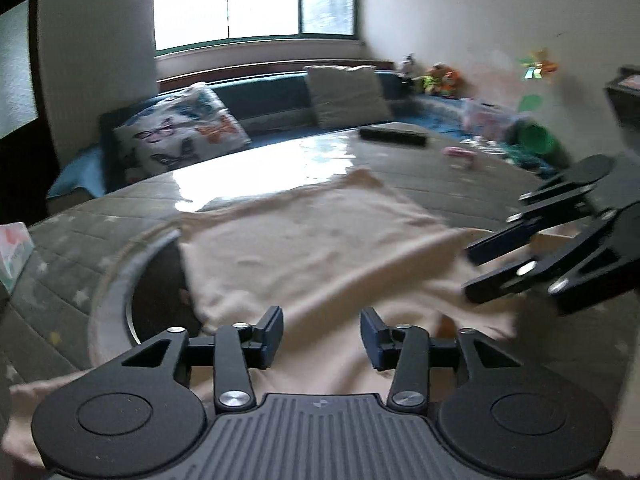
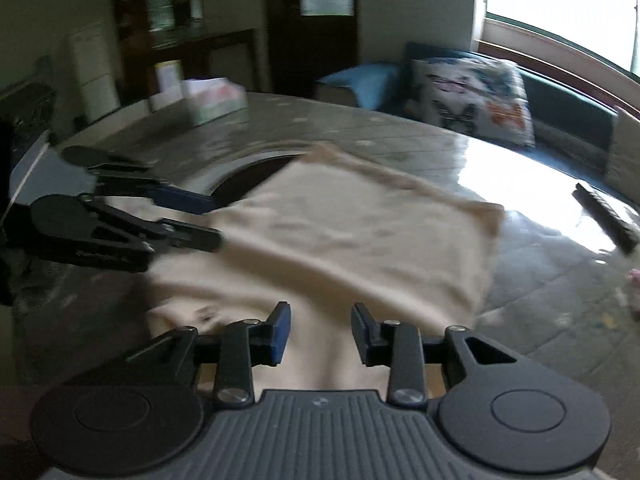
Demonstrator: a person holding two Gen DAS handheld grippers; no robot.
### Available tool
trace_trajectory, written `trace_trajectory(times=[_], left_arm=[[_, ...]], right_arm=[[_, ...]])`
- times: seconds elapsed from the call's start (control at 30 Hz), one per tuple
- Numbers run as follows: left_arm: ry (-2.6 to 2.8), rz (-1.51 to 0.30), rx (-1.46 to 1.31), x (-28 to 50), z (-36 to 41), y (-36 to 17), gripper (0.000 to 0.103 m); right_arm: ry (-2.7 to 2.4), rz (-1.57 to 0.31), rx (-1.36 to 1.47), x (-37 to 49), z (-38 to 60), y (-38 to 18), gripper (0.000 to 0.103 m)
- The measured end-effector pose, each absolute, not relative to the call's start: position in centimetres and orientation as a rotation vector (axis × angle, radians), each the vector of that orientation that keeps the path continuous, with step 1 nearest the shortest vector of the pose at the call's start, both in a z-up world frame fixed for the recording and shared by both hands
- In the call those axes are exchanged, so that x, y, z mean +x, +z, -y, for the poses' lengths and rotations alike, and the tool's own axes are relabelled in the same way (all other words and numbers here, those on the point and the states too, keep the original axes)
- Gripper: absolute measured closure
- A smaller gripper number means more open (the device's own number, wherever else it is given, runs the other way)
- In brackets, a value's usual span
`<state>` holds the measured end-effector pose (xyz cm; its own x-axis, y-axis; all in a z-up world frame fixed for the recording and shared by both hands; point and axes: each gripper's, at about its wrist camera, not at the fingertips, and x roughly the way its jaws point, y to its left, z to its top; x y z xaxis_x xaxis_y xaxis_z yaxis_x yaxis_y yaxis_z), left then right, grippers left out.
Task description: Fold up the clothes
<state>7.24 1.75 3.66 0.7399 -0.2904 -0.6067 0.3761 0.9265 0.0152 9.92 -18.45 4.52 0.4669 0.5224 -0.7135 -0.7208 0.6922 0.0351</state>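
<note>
Beige garment (image 1: pixel 320 248) lies partly folded on glass-topped table (image 1: pixel 256 168); left gripper (image 1: pixel 322 332), right gripper (image 2: pixel 321 330) both wide, empty, poised above near edge, likely for next fold.

One cream garment (image 1: pixel 320 248) lies on one round table (image 1: pixel 460 184), spread ahead of two grippers, the left gripper (image 1: pixel 322 334) and the right gripper (image 2: pixel 320 332), each with two fingers set apart. Beyond the jaws: two cushions, one butterfly-print cushion (image 1: pixel 184 132) and one plain cushion (image 1: pixel 348 96); one dark remote (image 1: pixel 392 135); one tissue box (image 2: pixel 216 100); one window (image 1: pixel 256 0).
</note>
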Motion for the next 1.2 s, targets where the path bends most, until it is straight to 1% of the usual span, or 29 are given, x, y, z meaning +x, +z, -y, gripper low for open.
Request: trace_trajectory(times=[0.13,0.23,0.27,0.3,0.37,0.4,0.63,0.67,0.7,0.73,0.8,0.87,0.93,0.97,1.0,1.2], left_arm=[[-0.409,-0.637,0.165,5.4,-0.7,3.1,0.055],[-0.429,-0.647,0.2,4.8,-0.1,2.2,0.057],[-0.432,-0.653,0.208,4.7,0.1,1.9,0.066],[-0.435,-0.66,0.215,4.7,0.3,1.5,0.082],[-0.443,-0.669,0.227,4.4,0.4,1.1,0.091],[-0.45,-0.671,0.231,4.2,0.4,1.0,0.093],[-0.494,-0.683,0.262,2.2,0.3,0.5,0.094],[-0.5,-0.684,0.267,1.9,0.3,0.4,0.094],[-0.502,-0.694,0.27,1.9,0.3,0.1,0.091],[-0.505,-0.697,0.271,2.0,0.2,0.2,0.09],[-0.51,-0.697,0.272,2.1,0.0,0.6,0.087],[-0.516,-0.681,0.278,2.2,-0.3,1.5,0.086],[-0.51,-0.648,0.271,2.8,-0.6,2.6,0.083],[-0.504,-0.635,0.259,3.2,-0.7,3.1,0.08],[-0.499,-0.622,0.247,3.6,-0.7,3.5,0.08],[-0.505,-0.567,0.164,6.3,0.2,4.9,0.08]], right_arm=[[0.812,-0.762,-0.326,7.8,17.0,3.5,0.068],[0.78,-0.751,-0.355,7.4,16.1,2.3,0.07],[0.763,-0.75,-0.357,7.4,16.0,1.9,0.08],[0.749,-0.751,-0.356,7.4,16.0,1.7,0.089],[0.723,-0.754,-0.352,7.3,16.1,1.3,0.097],[0.722,-0.755,-0.348,7.2,16.2,1.3,0.098],[0.783,-0.718,-0.419,3.9,17.4,2.1,0.099],[0.788,-0.731,-0.42,3.7,17.4,1.7,0.099],[0.793,-0.743,-0.42,3.5,17.4,1.3,0.098],[0.795,-0.752,-0.421,3.4,17.4,1.0,0.097],[0.801,-0.764,-0.414,3.3,17.5,0.8,0.089],[0.816,-0.77,-0.391,3.1,18.0,1.4,0.087],[0.804,-0.768,-0.362,2.8,19.0,2.1,0.082],[0.796,-0.766,-0.347,2.7,19.6,2.4,0.074],[0.788,-0.765,-0.332,2.6,20.2,2.8,0.072],[0.569,-0.774,-0.181,2.9,26.3,3.6,0.072]])
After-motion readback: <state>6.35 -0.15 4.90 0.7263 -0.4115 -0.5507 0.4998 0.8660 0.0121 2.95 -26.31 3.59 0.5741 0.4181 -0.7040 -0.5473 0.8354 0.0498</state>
